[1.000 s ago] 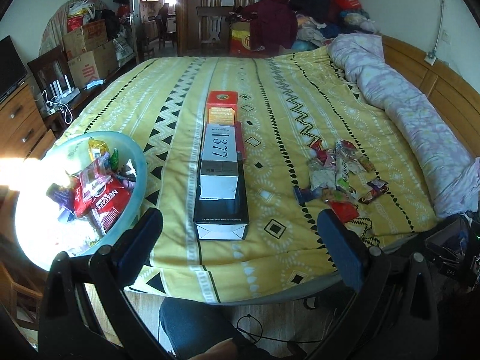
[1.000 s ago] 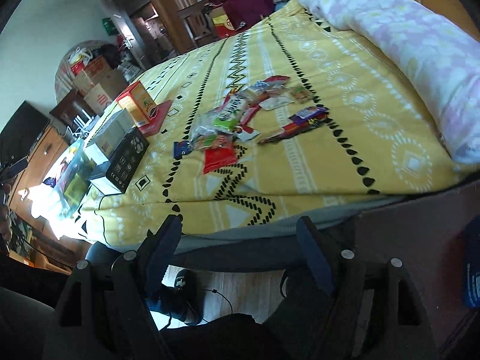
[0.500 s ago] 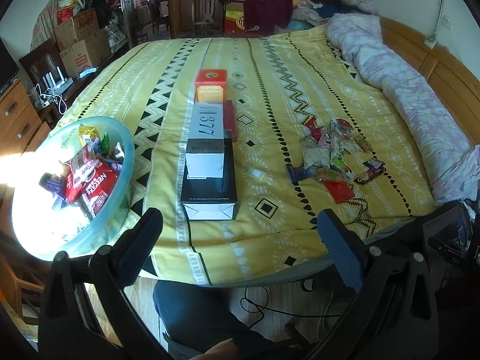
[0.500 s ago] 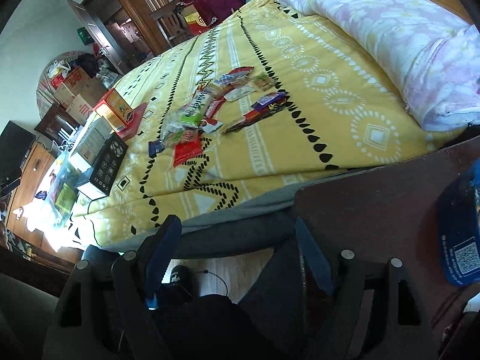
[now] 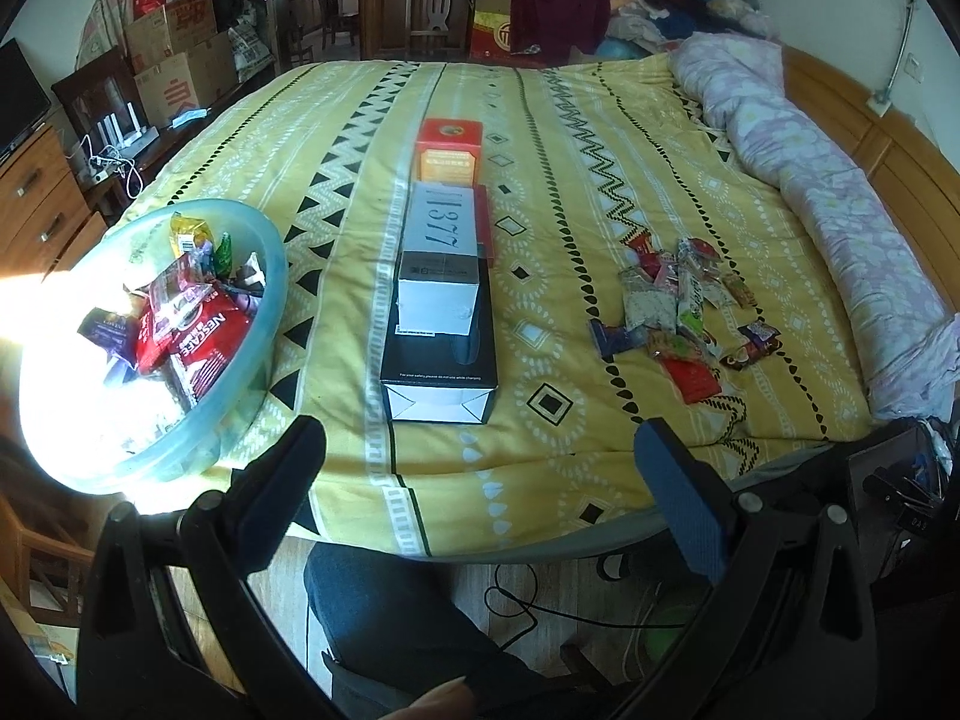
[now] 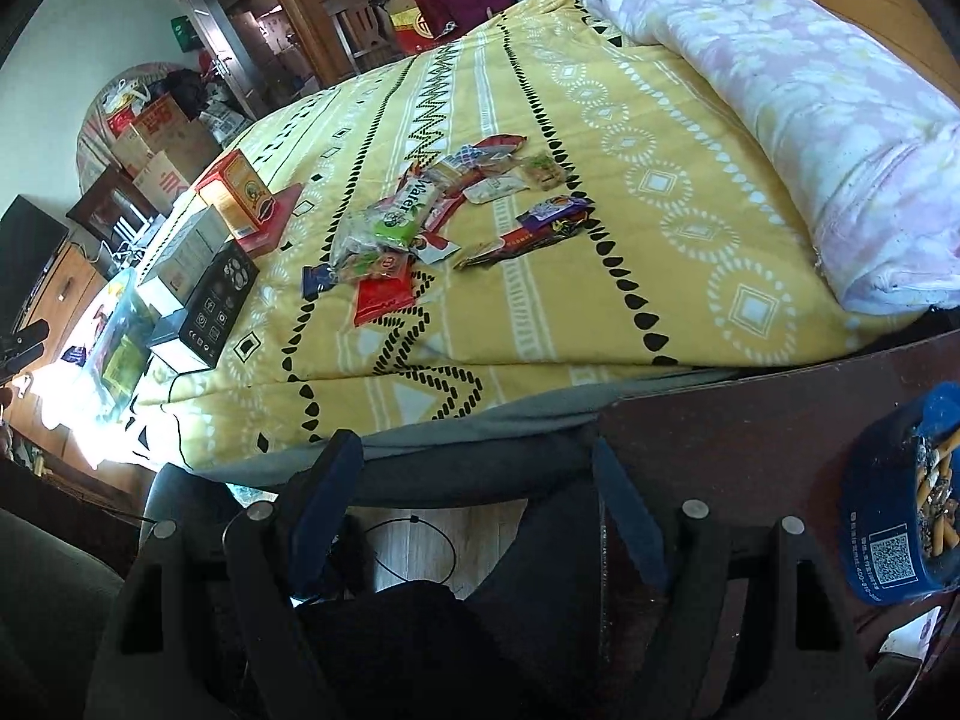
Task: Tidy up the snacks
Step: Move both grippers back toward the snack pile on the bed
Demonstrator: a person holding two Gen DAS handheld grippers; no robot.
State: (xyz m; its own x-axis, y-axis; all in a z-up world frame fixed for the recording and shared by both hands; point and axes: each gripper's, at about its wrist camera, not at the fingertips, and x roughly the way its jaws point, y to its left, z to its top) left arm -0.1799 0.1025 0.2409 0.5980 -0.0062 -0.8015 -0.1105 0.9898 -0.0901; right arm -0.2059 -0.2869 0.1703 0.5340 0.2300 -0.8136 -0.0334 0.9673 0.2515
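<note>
Covering bed (image 5: 600, 120): yellow patterned blanket (image 5: 336, 138); cardboard boxes (image 5: 174, 54) beyond.

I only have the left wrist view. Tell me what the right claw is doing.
Observer: The right claw is open and empty, short of the bed edge.
Operator: Report what's beside it.
Observer: A blue tub holding cigarette butts stands on a dark wooden surface to the claw's right.
Operator: Read me the green packet's label.
Observer: The green packet in the loose pile reads "Wafer".
</note>
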